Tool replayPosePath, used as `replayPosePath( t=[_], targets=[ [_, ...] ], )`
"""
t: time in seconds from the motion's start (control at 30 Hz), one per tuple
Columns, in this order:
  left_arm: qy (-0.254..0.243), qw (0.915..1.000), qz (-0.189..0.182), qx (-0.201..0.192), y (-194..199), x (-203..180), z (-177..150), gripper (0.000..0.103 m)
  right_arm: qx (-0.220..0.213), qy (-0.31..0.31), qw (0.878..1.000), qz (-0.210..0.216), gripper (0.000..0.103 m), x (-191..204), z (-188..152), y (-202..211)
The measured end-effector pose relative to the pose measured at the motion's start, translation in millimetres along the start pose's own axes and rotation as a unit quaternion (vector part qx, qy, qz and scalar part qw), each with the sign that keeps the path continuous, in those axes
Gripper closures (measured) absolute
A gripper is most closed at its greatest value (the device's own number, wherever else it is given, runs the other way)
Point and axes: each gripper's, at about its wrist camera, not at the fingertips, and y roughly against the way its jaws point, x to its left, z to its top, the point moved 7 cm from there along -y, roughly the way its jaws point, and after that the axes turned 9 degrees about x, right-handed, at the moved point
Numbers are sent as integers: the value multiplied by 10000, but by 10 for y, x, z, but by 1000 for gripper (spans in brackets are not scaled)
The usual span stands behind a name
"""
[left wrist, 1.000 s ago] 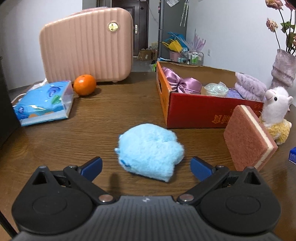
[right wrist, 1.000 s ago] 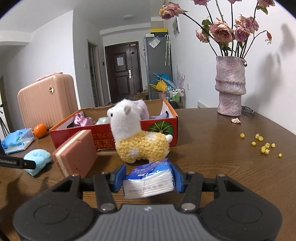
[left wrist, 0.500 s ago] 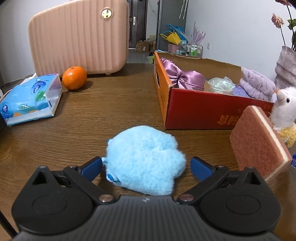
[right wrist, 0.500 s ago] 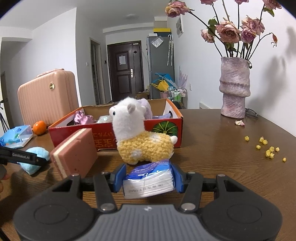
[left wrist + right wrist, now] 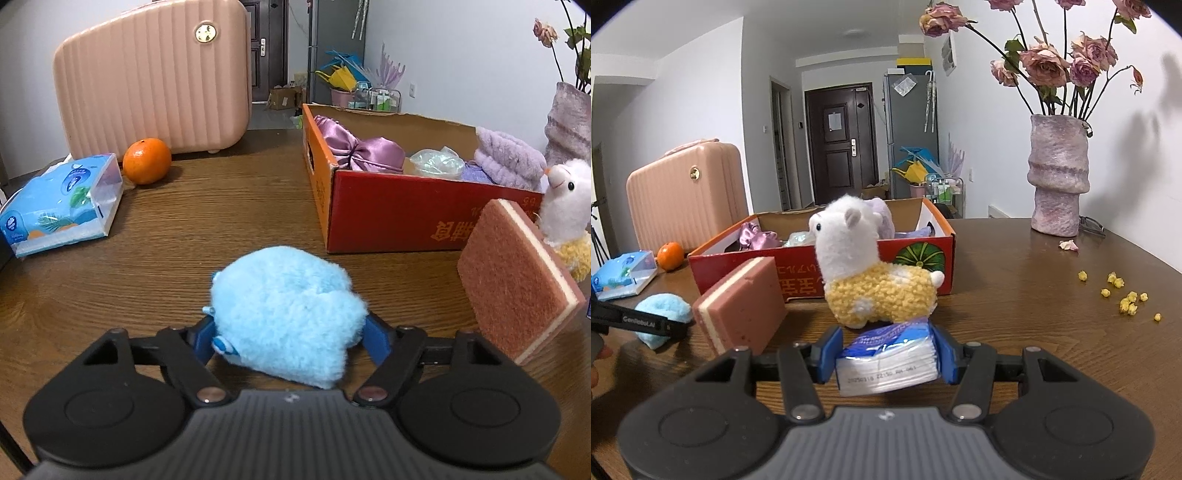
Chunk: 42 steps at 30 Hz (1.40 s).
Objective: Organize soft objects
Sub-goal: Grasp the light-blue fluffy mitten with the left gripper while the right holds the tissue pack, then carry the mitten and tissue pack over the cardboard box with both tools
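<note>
The left gripper point(image 5: 291, 341) has just been closing, its pads now pressing the fluffy blue toy point(image 5: 286, 314) on the table point(image 5: 221, 221). The right gripper point(image 5: 886, 354) clamps a tissue pack point(image 5: 888, 363). Ahead of both stands the red box point(image 5: 399, 218).

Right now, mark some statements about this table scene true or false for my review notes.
1. The left claw has the blue fluffy toy between its fingers. True; they have just been closing on it.
2. The right claw is empty. False; it grips a tissue pack.
3. The alpaca plush lies inside the red box. False; it stands on the table in front of the box.
4. An orange sits beside the pink suitcase. True.
</note>
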Motion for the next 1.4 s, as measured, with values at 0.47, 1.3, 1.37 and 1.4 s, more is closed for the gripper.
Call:
replayPosePath(
  t=[0.47,1.3,1.37,1.4],
  targets=[
    [141,9990,56,-423,286,41,-74,27,-75,-12,10000,29,51,-2,-3,54],
    [183,9929,-287,-1138,873,-243,-9,26,-621,54,9980,130,51,10,228,253],
    [164,9922,-315,-1195,908,-283,25,26,-704,60,9974,118,51,6,289,267],
    [158,9919,-325,-1221,922,-303,46,26,-751,56,9971,116,51,4,328,274]
  ],
)
